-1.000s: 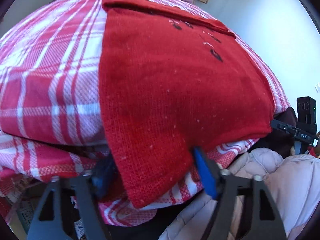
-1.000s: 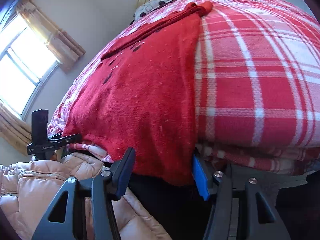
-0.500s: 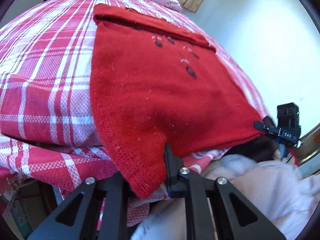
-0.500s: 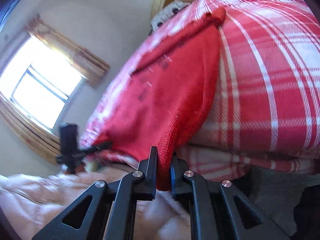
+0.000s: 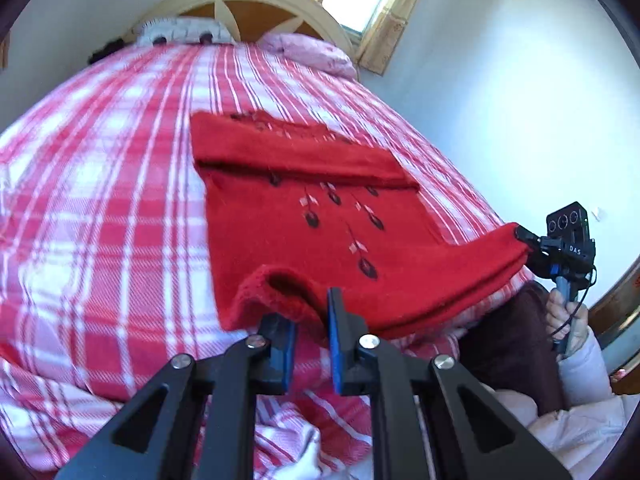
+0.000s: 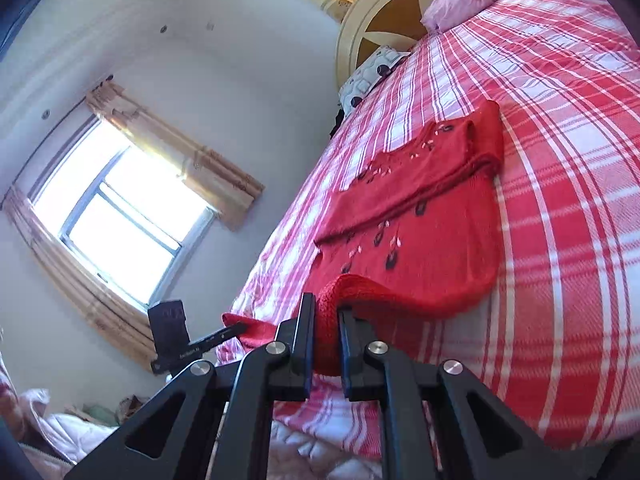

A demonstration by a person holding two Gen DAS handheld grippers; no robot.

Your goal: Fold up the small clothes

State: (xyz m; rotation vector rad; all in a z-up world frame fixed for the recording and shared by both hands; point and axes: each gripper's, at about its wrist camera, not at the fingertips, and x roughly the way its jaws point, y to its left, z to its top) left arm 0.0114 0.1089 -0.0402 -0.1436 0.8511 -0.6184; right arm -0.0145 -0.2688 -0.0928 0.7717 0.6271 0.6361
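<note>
A small red knitted sweater [image 5: 288,216] with dark embroidered flowers lies on the red and white checked bedspread [image 5: 100,208], its sleeves folded across the top. My left gripper [image 5: 310,320] is shut on the sweater's near left hem corner, lifted off the bed. In the right wrist view the sweater [image 6: 432,216] stretches away, and my right gripper [image 6: 325,332] is shut on the other hem corner. The hem hangs taut between both grippers. The right gripper [image 5: 524,236] also shows at the right of the left wrist view, and the left gripper [image 6: 240,326] at the lower left of the right wrist view.
A rounded wooden headboard [image 5: 256,4] with a spotted pillow [image 5: 180,32] and a pink pillow [image 5: 308,50] stands at the far end. A white wall and a curtained window [image 6: 120,216] run along the bed's side. A person's hand and pale padded sleeve [image 5: 576,344] hold the right gripper.
Both grippers went from open around the hem corners to shut on them. They then rose with the hem, lifting the sweater's near edge off the bed.
</note>
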